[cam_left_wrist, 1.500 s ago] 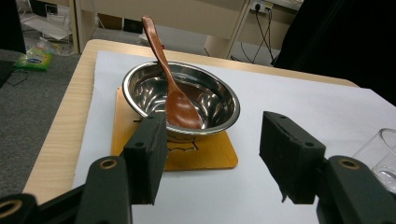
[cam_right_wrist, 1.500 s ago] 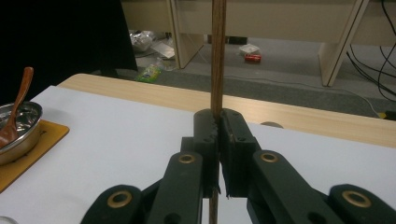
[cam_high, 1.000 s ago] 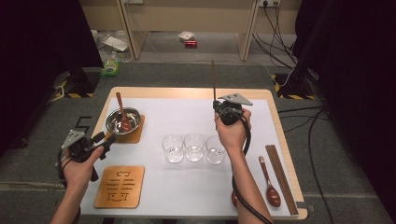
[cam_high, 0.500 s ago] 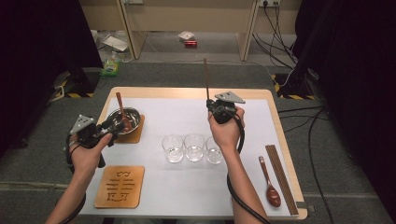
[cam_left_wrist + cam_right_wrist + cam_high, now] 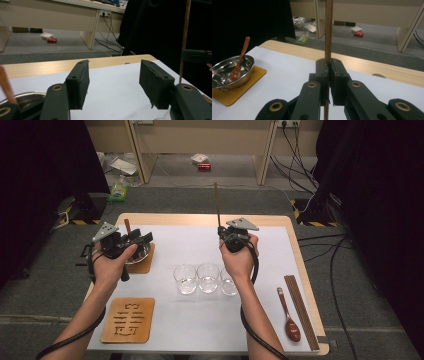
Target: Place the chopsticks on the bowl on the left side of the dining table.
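High view: the right gripper [image 5: 223, 233] stands above the far middle of the surface [image 5: 200, 330], its jaws clamped on a single chopstick [image 5: 217, 202] that points straight up, well above the three glasses [image 5: 207, 277] lined up just near of it. The left gripper [image 5: 134, 240] hovers over the steel bowl [image 5: 232, 68] on its coaster [image 5: 145, 266] at the left, jaws apart with nothing between them; a wooden spoon [image 5: 238, 65] leans inside the bowl. In the right gripper view the stick runs through the pinch, with only a short stub below. The likely trouble is that the thin stick pivots or slides in that narrow grip as it is tipped, or its tip knocks a glass over. The open left jaws could also clip the spoon handle and rock the bowl
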### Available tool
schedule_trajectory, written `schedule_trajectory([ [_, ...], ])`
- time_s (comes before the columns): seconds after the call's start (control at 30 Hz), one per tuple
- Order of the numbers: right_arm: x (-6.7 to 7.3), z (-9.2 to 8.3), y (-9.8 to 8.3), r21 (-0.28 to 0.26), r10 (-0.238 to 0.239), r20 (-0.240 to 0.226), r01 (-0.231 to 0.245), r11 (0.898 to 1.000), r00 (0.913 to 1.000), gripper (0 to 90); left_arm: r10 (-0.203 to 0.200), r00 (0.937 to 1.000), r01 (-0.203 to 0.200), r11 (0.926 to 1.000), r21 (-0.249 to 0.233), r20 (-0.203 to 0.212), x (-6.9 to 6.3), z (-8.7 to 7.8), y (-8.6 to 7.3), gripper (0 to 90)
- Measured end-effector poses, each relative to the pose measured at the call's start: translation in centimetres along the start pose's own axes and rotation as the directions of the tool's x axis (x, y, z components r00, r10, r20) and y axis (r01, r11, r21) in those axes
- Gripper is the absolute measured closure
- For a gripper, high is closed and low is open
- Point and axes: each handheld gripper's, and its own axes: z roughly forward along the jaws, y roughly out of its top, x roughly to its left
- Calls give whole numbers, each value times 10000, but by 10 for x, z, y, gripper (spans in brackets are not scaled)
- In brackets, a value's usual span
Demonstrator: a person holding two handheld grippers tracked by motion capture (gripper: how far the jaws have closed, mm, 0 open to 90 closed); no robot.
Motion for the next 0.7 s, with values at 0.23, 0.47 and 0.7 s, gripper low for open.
schedule_trajectory([
  [0.23,2,1,-1,-15,28,-30,-28,10000,10000,861,42,9992,-43,10000,35,404,-16,21,11,407],
  [0.47,5,4,-2,54,-39,-90,40,10000,10000,861,67,9959,-72,10000,52,898,-35,40,21,407],
  [0.7,9,5,-2,83,4,-156,-2,10000,9999,861,133,9920,-133,9999,-6,1254,-53,59,35,407],
])
